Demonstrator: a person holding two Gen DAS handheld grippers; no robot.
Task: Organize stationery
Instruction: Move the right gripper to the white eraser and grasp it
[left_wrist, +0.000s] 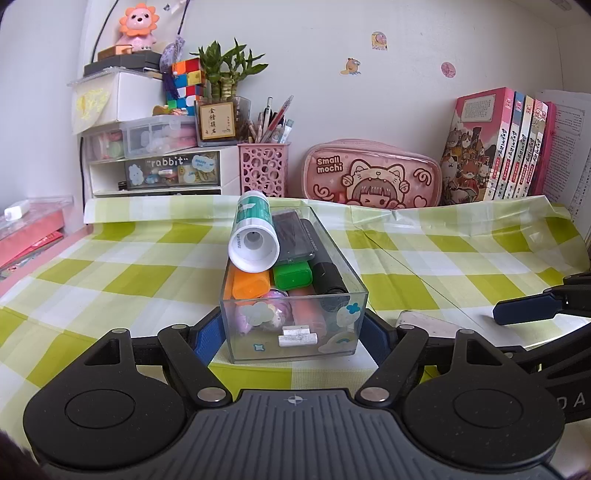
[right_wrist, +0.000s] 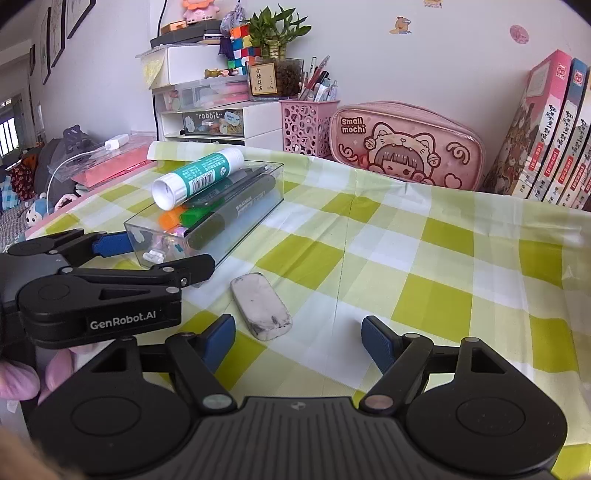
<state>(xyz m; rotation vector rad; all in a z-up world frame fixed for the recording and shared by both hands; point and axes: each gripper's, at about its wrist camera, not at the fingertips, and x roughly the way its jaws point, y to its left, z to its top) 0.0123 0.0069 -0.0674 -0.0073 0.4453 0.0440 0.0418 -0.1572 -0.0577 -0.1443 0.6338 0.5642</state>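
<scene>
So the white eraser (right_wrist: 261, 311), smudged grey, lies flat on the green-and-white checked tablecloth (right_wrist: 424, 266), just right of the clear plastic organizer box (left_wrist: 295, 295) and still outside it. Its long axis runs from far-left to near-right in the right wrist view, slightly skewed to the finger line of the right gripper (right_wrist: 298, 341). That gripper is the nearer tool: jaws wide apart, nothing between them, eraser just beyond and a bit left of the gap's centre, closer to the left blue pad (right_wrist: 219, 341). Likely next move is forward and a little left, plus a small wrist roll so the pads meet the eraser's long sides. The left gripper (left_wrist: 293, 338) is clamped on the near end of the box, pads pressing its side walls, steadying it. Box already holds a glue stick (left_wrist: 253, 232) lying on top, orange and green highlighters (left_wrist: 271, 280), and a black marker (left_wrist: 325, 266). Further back: pink perforated pen holder (left_wrist: 263, 170), pink "Small mochi" pencil case (left_wrist: 373, 173), white drawer unit (left_wrist: 162, 173) far left, books (left_wrist: 498, 147) far right, white wall with stickers.
</scene>
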